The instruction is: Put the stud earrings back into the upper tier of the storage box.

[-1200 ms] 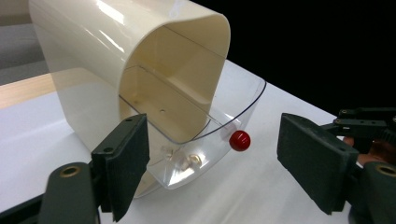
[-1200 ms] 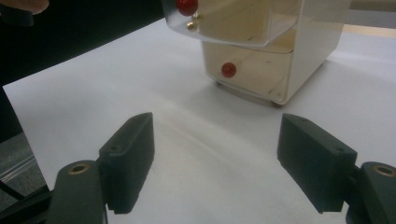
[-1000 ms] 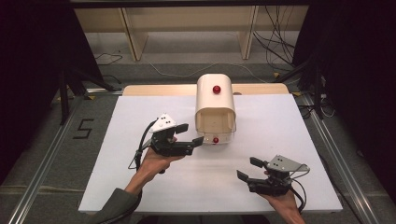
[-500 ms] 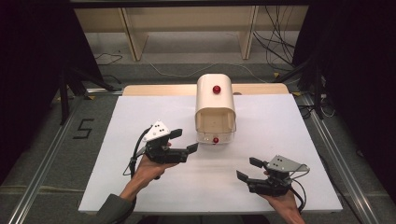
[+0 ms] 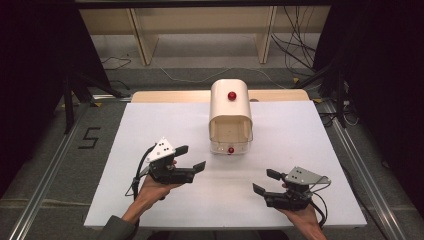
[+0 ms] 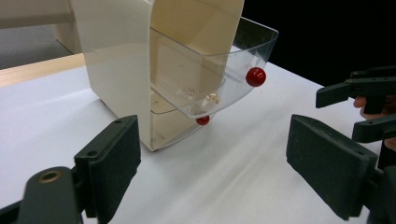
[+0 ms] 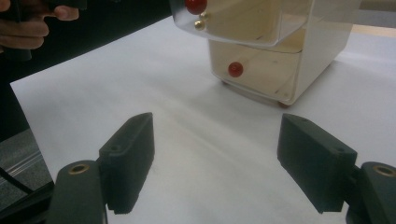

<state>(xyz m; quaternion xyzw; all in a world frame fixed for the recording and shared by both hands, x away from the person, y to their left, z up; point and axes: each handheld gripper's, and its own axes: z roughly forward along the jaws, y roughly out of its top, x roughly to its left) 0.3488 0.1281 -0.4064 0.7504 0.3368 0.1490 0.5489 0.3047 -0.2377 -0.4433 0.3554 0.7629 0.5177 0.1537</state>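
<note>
High view: your left tool (image 5: 191, 159) hangs over the white tabletop (image 5: 125, 150), jaws spread wide and holding nothing, just left of the cream drawer cabinet (image 5: 230, 107); your right tool (image 5: 263, 182) sits near the front right, equally spread and empty. The cabinet stands at mid-tabletop, red knob (image 5: 232, 95) on top. Left gripper view: your tool (image 6: 210, 168) faces the cabinet (image 6: 116, 56); its clear upper drawer (image 6: 219, 70) is pulled out, red knob (image 6: 256, 76) at front. Right gripper view: your tool (image 7: 215, 163) is agape over bare tabletop (image 7: 140, 84), the cabinet (image 7: 317, 42) beyond, lower knob (image 7: 235, 69) visible.
</note>
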